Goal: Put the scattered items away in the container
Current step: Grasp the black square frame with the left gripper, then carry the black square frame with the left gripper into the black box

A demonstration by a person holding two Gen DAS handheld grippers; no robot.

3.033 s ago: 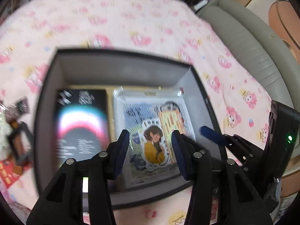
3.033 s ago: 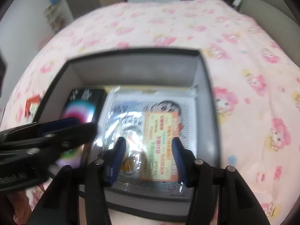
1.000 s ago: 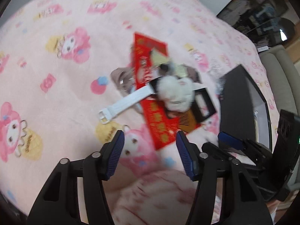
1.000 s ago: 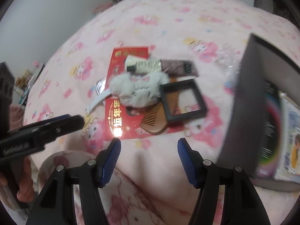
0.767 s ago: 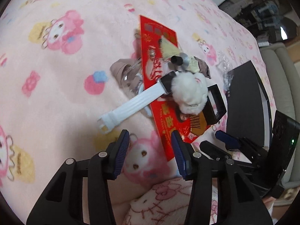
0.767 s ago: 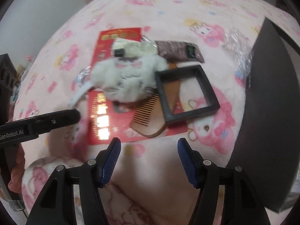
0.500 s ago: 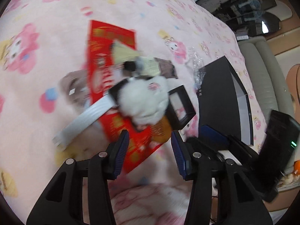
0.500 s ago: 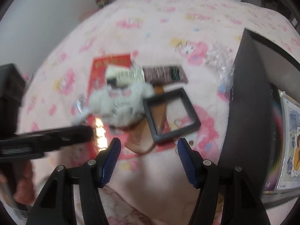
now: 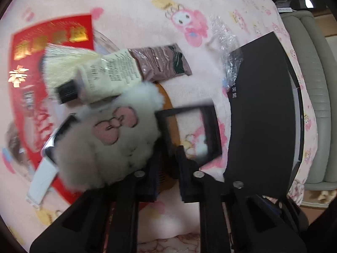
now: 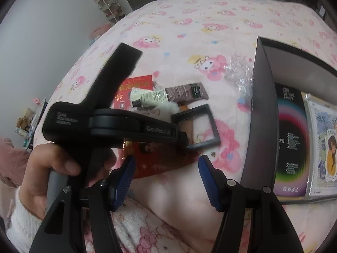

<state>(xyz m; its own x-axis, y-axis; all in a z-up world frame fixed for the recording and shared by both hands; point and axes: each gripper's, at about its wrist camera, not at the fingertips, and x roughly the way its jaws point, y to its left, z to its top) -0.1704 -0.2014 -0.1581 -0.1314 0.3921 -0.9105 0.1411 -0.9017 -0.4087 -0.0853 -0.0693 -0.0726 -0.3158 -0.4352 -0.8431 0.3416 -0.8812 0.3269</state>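
On the bed's pink cartoon-print blanket [image 9: 130, 4] one loose pile of things lies to the left of the container. Going from the left in the left wrist view: one white strap [image 9: 42, 179], one red envelope [image 9: 27, 67] with gold print, one cream tube [image 9: 105, 76] with a black cap, one fluffy white plush [image 9: 105, 141] with a pink bow, one brown sachet [image 9: 162, 63], one wooden comb [image 9: 168, 105] mostly hidden under the plush, one black square frame [image 9: 210, 132], and one crumpled piece of clear wrap [image 9: 227, 40] touching the container's wall.

The left tongs [image 9: 166, 168] are pressed nearly together at the comb, between the plush and the frame; blur hides whether the pads actually pinch it. The person's left hand [image 10: 48, 168] grips their handle.

The right tongs [image 10: 166, 177] hang above the bare blanket near the envelope's lower edge, spread but closing a little, with nothing between them.

At the far right stands one black container [image 10: 261, 113], holding two flat items side by side: one dark card with a rainbow ring [image 10: 291, 139] and one clear-sleeved illustrated card [image 10: 324, 145].
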